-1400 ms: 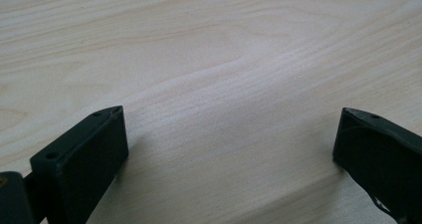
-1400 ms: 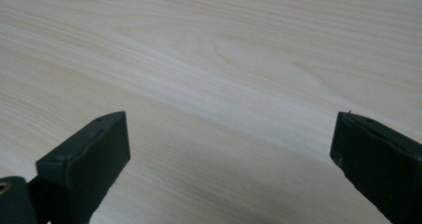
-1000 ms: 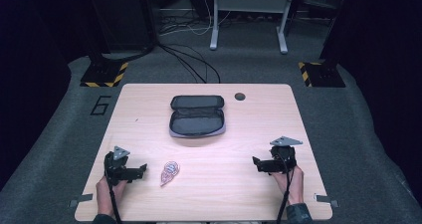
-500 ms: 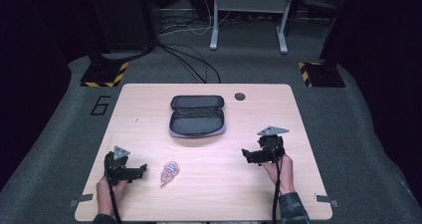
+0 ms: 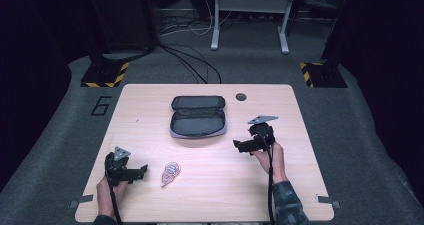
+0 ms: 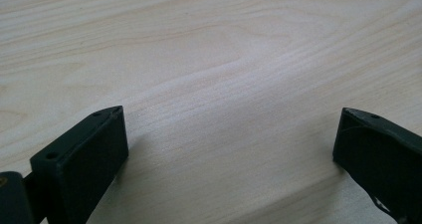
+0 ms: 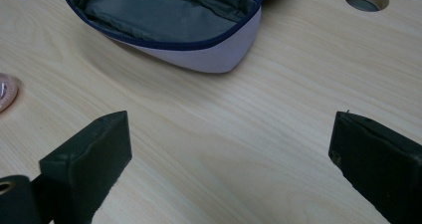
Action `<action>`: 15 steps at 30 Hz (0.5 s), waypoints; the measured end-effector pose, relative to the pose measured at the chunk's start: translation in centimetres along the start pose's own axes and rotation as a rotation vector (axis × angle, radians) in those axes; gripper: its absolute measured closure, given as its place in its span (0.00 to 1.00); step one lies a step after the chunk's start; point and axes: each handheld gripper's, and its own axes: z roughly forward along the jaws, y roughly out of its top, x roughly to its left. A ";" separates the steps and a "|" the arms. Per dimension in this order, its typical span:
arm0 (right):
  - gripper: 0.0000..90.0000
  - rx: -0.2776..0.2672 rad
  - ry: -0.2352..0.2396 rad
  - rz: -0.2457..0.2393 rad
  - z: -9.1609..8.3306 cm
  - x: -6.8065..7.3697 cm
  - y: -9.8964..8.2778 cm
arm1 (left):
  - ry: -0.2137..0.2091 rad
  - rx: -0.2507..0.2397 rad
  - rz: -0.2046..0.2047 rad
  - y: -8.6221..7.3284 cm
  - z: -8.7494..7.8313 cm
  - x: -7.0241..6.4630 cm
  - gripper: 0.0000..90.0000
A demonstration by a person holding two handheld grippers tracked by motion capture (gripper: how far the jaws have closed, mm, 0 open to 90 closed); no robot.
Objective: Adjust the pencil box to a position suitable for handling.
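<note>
Nearest the person, the left hand-held gripper (image 5: 142,170) rests on the pale wooden tabletop (image 5: 300,185) with jaws wide apart, just beside a small pink, flat packet (image 5: 170,173), while farther in the right hand-held gripper (image 5: 238,145), equally agape and empty, points toward the unzipped grey fabric pouch (image 5: 198,117) lying open beyond.

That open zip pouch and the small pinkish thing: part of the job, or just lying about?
In use:
open grey zip pouch with blue trim
small pinkish packet
right gripper
left gripper

Lying about:
round hole in the wooden table
black floor cables
</note>
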 end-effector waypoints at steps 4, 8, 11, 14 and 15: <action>0.03 0.009 0.010 0.005 0.6 0.0 0.6 | 0.000 0.001 0.000 0.0 0.0 0.0 0.01; 0.03 0.022 0.019 0.018 1.7 0.0 1.6 | 0.000 -0.001 -0.001 0.0 0.0 0.0 0.01; 0.03 0.019 0.023 0.004 2.2 -0.1 2.3 | 0.000 0.001 0.001 0.0 0.0 0.0 0.01; 0.04 0.026 0.033 0.003 2.7 -0.2 2.9 | 0.000 -0.001 -0.001 0.0 0.0 0.0 0.01; 0.04 0.027 0.034 0.016 2.8 -0.1 3.0 | -0.001 -0.001 -0.002 0.0 0.0 0.0 0.01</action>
